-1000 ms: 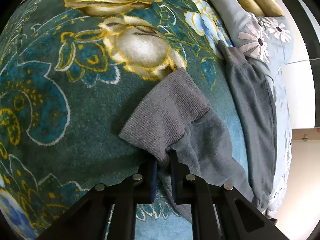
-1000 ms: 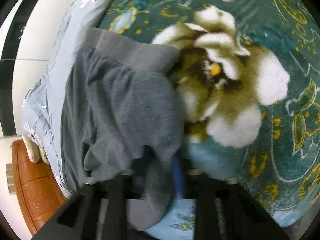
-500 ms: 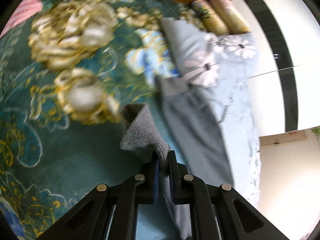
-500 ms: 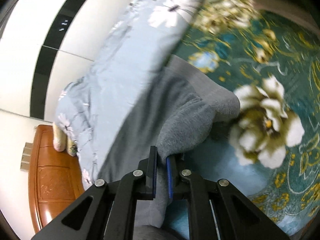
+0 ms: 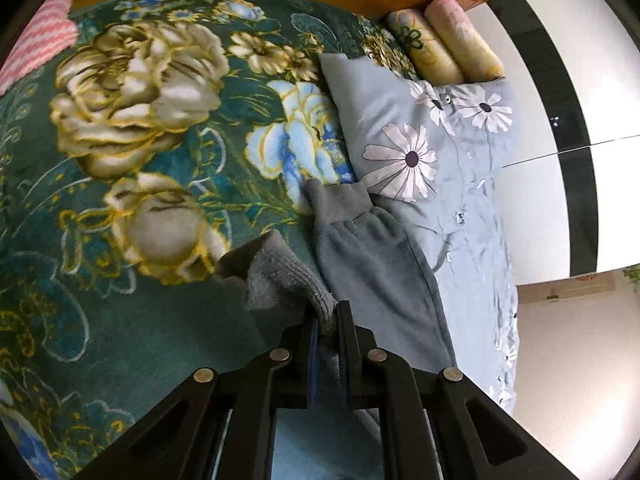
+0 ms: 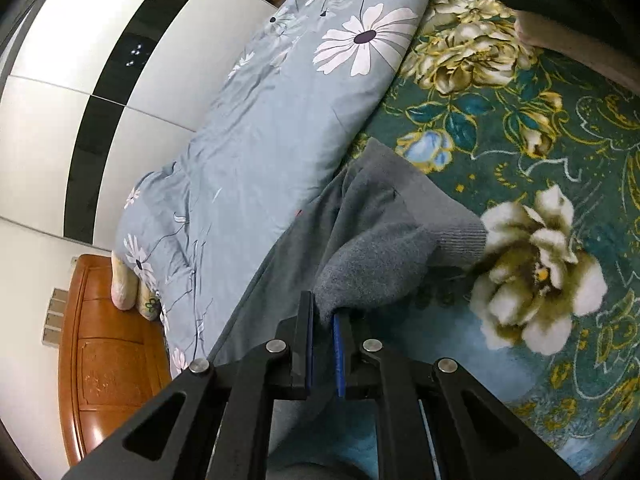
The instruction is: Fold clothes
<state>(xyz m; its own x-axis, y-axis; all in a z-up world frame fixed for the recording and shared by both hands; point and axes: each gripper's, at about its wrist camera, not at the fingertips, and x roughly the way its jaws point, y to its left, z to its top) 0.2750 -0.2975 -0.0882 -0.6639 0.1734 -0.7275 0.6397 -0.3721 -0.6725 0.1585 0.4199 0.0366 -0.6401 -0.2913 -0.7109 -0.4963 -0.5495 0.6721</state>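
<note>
A grey sweatpants-like garment [image 5: 380, 276] lies on a green floral blanket [image 5: 120, 160], along the edge of a light blue quilt. My left gripper [image 5: 328, 320] is shut on its ribbed grey cuff [image 5: 280, 276] and holds it lifted off the blanket. My right gripper [image 6: 322, 316] is shut on a fold of the same garment [image 6: 372, 272], raised above the blanket [image 6: 540, 140]; a ribbed band [image 6: 460, 236] hangs to the right of it.
A light blue quilt with white daisies [image 5: 440, 152] [image 6: 260, 120] lies beside the garment. Rolled pillows [image 5: 444, 44] and a wooden headboard [image 6: 104, 340] stand at the bed's end. A pink striped cloth [image 5: 40, 48] is at the far left. A white and black wardrobe [image 6: 80, 80] stands beyond the bed.
Both grippers have lifted their held parts of the garment up off the blanket. The views now take in the quilt, headboard and wardrobe.
</note>
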